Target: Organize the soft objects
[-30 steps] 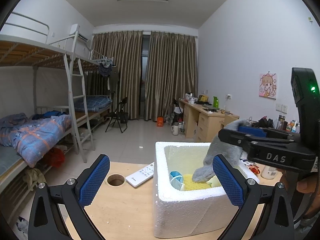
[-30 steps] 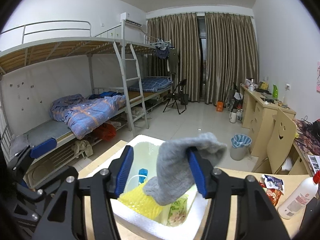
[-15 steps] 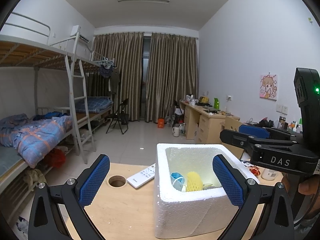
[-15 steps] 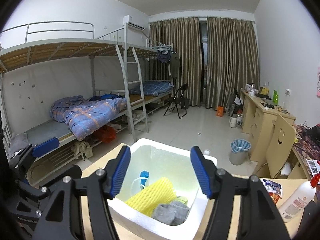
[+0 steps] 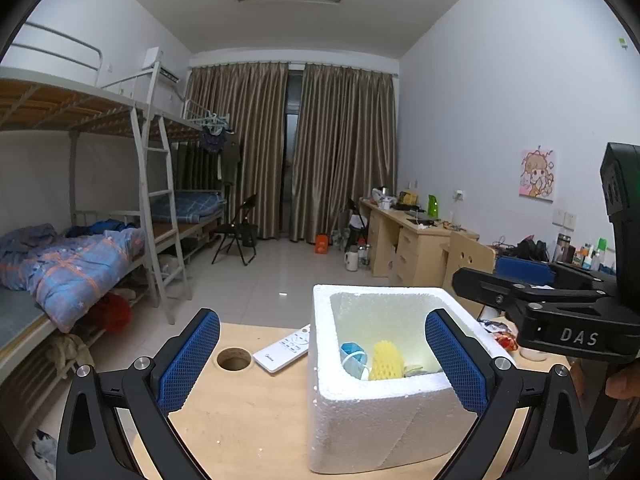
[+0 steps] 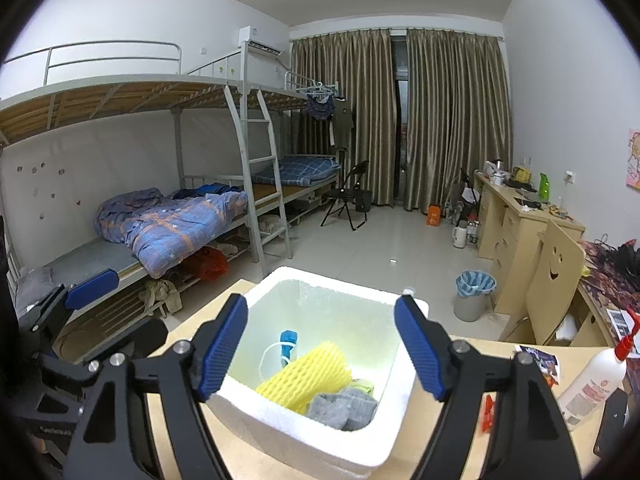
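A white foam box point(image 5: 372, 412) stands on the wooden table point(image 5: 256, 428); it also shows in the right wrist view point(image 6: 320, 428). Inside lie a grey cloth point(image 6: 344, 406), a yellow foam net point(image 6: 306, 376) point(image 5: 386, 360) and a blue-and-white item point(image 6: 288, 340) point(image 5: 353, 354). My right gripper point(image 6: 320, 350) is open and empty above the box. My left gripper point(image 5: 320, 360) is open and empty, level with the box's left side. The right gripper body point(image 5: 560, 316) shows at the right in the left wrist view.
A white remote point(image 5: 285, 346) and a round cable hole point(image 5: 234, 358) lie left of the box. A white squeeze bottle with a red cap point(image 6: 592, 376), a snack packet point(image 6: 538, 358) and a red clip point(image 6: 487, 416) sit to the right. Beyond the table is the dorm room floor.
My right gripper opened and let go of the grey cloth, which dropped into the foam box. The gripper then rose a little. The left gripper stayed put.
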Demonstrator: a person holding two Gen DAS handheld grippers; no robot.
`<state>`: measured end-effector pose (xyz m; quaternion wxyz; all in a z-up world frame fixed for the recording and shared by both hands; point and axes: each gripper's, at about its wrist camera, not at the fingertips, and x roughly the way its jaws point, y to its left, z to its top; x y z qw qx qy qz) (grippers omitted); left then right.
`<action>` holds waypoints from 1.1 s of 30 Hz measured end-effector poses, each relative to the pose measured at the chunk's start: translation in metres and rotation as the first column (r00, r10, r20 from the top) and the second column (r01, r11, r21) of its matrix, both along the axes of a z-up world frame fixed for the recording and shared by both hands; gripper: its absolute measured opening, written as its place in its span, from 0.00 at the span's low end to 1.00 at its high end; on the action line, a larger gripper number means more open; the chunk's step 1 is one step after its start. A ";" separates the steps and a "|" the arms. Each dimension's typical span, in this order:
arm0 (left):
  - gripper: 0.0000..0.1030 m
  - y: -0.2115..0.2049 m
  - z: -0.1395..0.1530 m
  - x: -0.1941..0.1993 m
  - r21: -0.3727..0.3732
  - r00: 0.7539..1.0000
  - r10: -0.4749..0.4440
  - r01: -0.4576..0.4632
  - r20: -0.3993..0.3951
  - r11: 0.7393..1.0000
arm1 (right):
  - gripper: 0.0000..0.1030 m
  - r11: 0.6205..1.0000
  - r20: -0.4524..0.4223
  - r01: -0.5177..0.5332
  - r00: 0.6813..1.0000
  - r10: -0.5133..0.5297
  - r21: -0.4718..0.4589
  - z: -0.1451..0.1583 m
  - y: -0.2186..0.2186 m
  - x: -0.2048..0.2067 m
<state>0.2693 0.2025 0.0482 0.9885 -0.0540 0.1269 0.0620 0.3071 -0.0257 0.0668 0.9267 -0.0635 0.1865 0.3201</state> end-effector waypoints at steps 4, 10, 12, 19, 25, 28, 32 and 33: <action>1.00 -0.003 0.000 -0.003 0.012 1.000 -0.005 0.005 -0.011 1.000 | 0.83 1.000 -0.003 0.020 1.000 -0.020 0.010 0.002 -0.007 -0.006; 1.00 -0.013 0.007 -0.014 0.046 1.000 -0.006 0.006 -0.005 0.999 | 0.99 0.999 0.000 0.027 1.000 -0.027 0.034 0.006 -0.016 -0.017; 1.00 -0.016 0.009 -0.019 0.055 1.000 0.009 -0.009 0.000 0.998 | 1.00 0.999 0.001 0.028 1.000 -0.028 0.042 0.009 -0.019 -0.021; 1.00 -0.023 0.014 -0.034 0.048 1.000 0.002 -0.002 -0.006 0.999 | 1.00 0.998 0.021 0.035 0.999 -0.036 0.052 0.016 -0.033 -0.040; 1.00 -0.035 0.024 -0.058 0.044 1.000 -0.019 0.019 0.011 0.999 | 1.00 0.997 0.036 0.048 0.998 -0.050 0.068 0.020 -0.052 -0.058; 1.00 -0.041 0.026 -0.072 0.028 0.999 -0.029 0.029 0.013 0.999 | 1.00 0.995 0.042 0.053 0.998 -0.056 0.079 0.022 -0.062 -0.071; 1.00 -0.053 0.029 -0.092 0.039 0.999 -0.031 0.031 0.018 0.999 | 1.00 0.994 0.066 0.058 0.996 -0.064 0.091 0.024 -0.073 -0.092; 1.00 -0.056 0.029 -0.097 0.042 0.999 -0.033 0.032 0.019 0.999 | 1.00 0.994 0.070 0.059 0.995 -0.066 0.093 0.024 -0.075 -0.097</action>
